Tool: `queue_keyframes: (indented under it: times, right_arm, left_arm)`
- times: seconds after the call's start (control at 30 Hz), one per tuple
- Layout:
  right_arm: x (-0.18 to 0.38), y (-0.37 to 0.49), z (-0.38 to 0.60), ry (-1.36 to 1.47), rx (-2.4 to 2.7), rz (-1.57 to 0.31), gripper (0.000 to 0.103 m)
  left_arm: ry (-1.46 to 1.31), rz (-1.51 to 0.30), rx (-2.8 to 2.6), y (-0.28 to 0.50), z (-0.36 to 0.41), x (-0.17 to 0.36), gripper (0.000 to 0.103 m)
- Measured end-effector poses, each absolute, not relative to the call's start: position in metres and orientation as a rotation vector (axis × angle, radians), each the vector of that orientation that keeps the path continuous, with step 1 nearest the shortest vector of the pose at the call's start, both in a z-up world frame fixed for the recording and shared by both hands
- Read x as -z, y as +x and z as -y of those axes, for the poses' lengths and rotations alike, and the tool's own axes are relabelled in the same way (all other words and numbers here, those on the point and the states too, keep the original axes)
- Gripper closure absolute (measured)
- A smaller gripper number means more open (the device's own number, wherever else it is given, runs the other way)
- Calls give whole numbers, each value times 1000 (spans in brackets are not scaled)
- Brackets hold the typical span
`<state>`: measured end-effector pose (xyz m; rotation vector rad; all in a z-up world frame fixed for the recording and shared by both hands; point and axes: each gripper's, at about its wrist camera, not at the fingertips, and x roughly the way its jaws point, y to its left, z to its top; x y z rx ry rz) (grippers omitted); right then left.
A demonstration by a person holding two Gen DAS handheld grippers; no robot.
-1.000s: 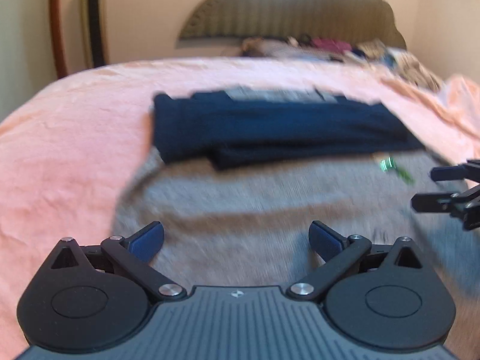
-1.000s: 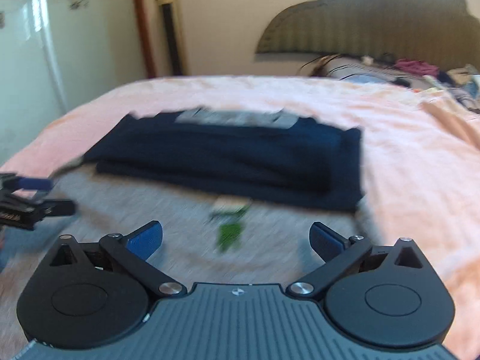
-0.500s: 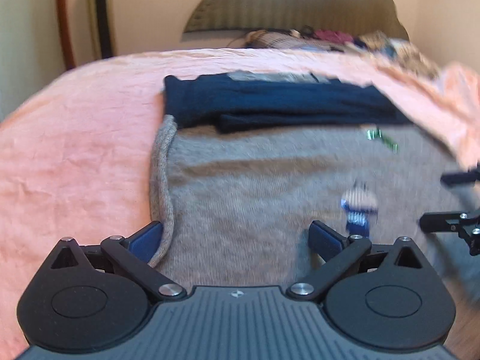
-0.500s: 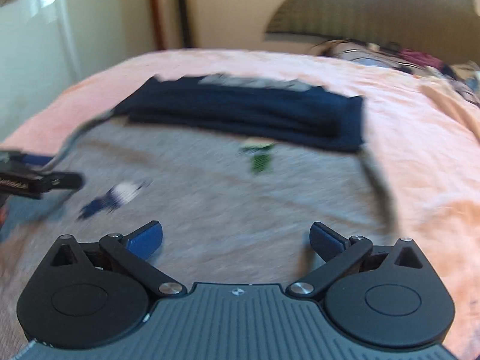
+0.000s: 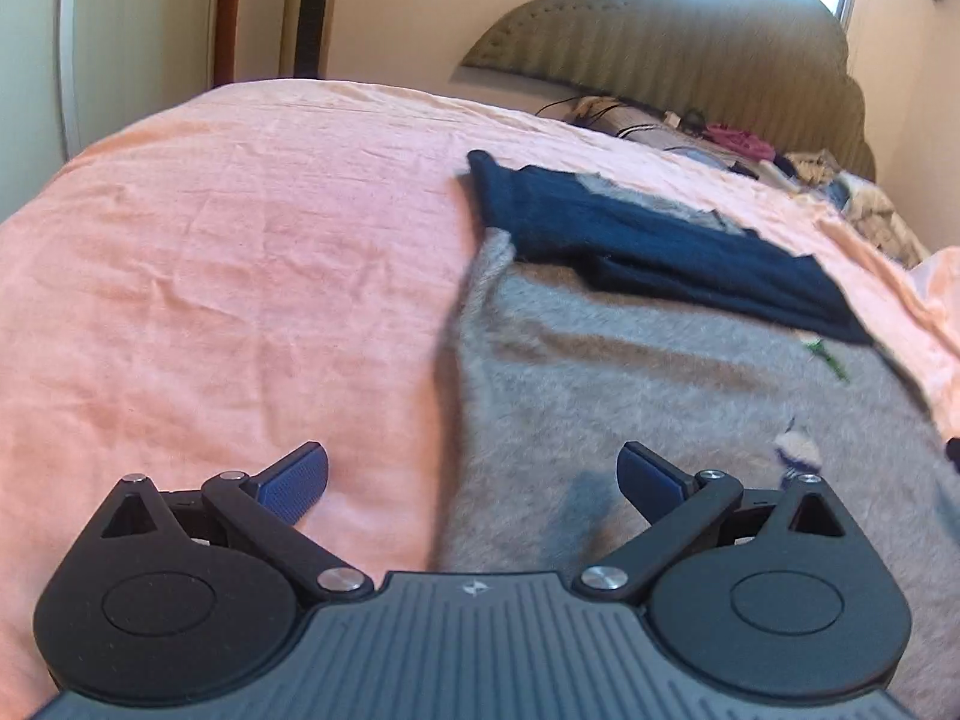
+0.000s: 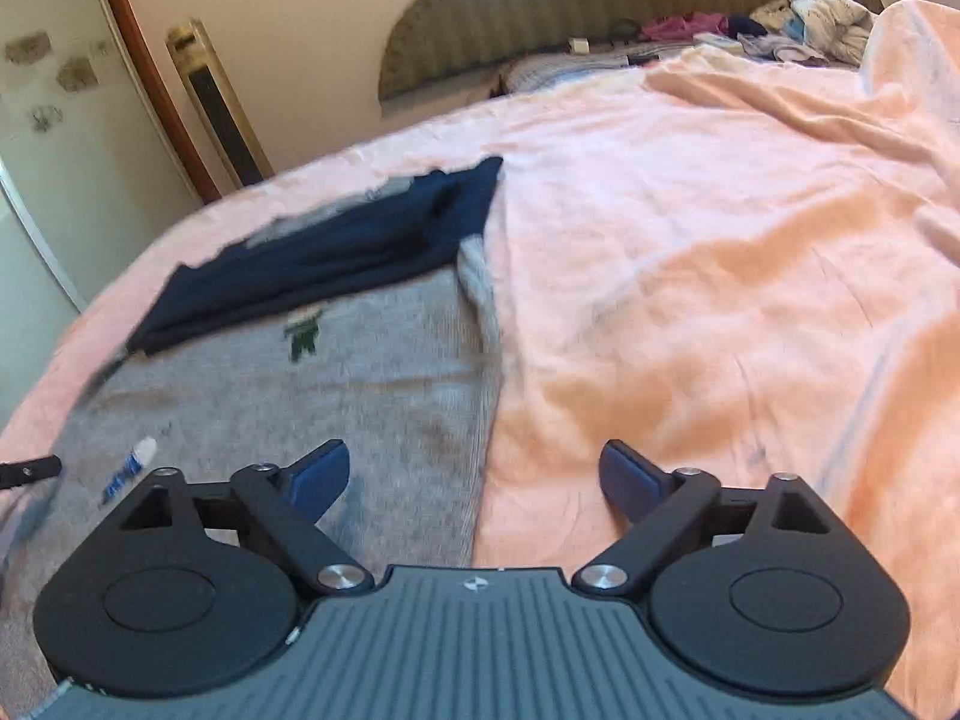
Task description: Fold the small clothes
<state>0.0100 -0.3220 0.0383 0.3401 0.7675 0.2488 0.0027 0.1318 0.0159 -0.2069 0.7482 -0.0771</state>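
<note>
Grey knitted garment with navy folded sleeves (image 5: 690, 396) lies flat on the peach bedsheet (image 5: 240, 276), centre-right of frame. Left gripper (image 5: 474, 477) gapes empty astride its left edge. Right gripper (image 6: 474, 477), jaws just narrowing but empty, straddles the opposite edge, presumably for a symmetric fold.

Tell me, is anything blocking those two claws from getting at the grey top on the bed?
Nothing visible does. The left gripper straddles one side edge of the grey top, the right gripper the other; both are open, the right's jaws having just been closing with nothing pinched. Only the folded navy garment lies on its far end.
</note>
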Motion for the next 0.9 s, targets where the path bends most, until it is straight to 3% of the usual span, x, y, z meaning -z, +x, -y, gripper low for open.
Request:
queue_keyframes:
  times: [0.03, 0.1, 0.17, 0.2, 0.27, 0.3, 0.33, 0.5, 0.57, 0.6, 0.73, 0.9]
  right_arm:
    - [-39, 14, 321, 352, -287, -776, 29]
    - [-35, 20, 313, 369, -341, -818, 44]
    - [-35, 24, 307, 340, -359, -823, 44]
    - [-40, 22, 307, 333, -364, -829, 46]
    - [-42, 21, 307, 323, -366, -843, 59]
    - [-42, 21, 307, 322, -369, -850, 71]
    - [-43, 20, 306, 324, -383, -861, 80]
    - [-40, 18, 307, 365, -408, -870, 80]
    - [-38, 21, 311, 400, -411, -871, 80]
    - [-39, 21, 309, 379, -408, -872, 83]
    - [-55, 16, 309, 315, -387, -836, 96]
    - [-50, 13, 336, 322, -320, -852, 96]
  left_arm:
    - [-238, -749, 104, 5, -132, -17, 0]
    - [-300, -751, 152, 8, -133, -18, 0]
    - [-360, -759, 190, 12, -135, -18, 2]
    - [-368, -763, 189, 14, -135, -18, 7]
    - [-343, -771, 182, 18, -136, -19, 23]
    - [-328, -779, 169, 19, -136, -20, 34]
    - [-323, -784, 168, 20, -137, -20, 36]
    - [-334, -792, 183, 22, -139, -19, 39]
    - [-304, -798, 182, 24, -134, -18, 73]
    - [-281, -810, 169, 25, -131, -16, 95]
    - [-226, -788, 143, 20, -129, -25, 99]
    - [-154, -795, 141, 17, -132, -24, 100]
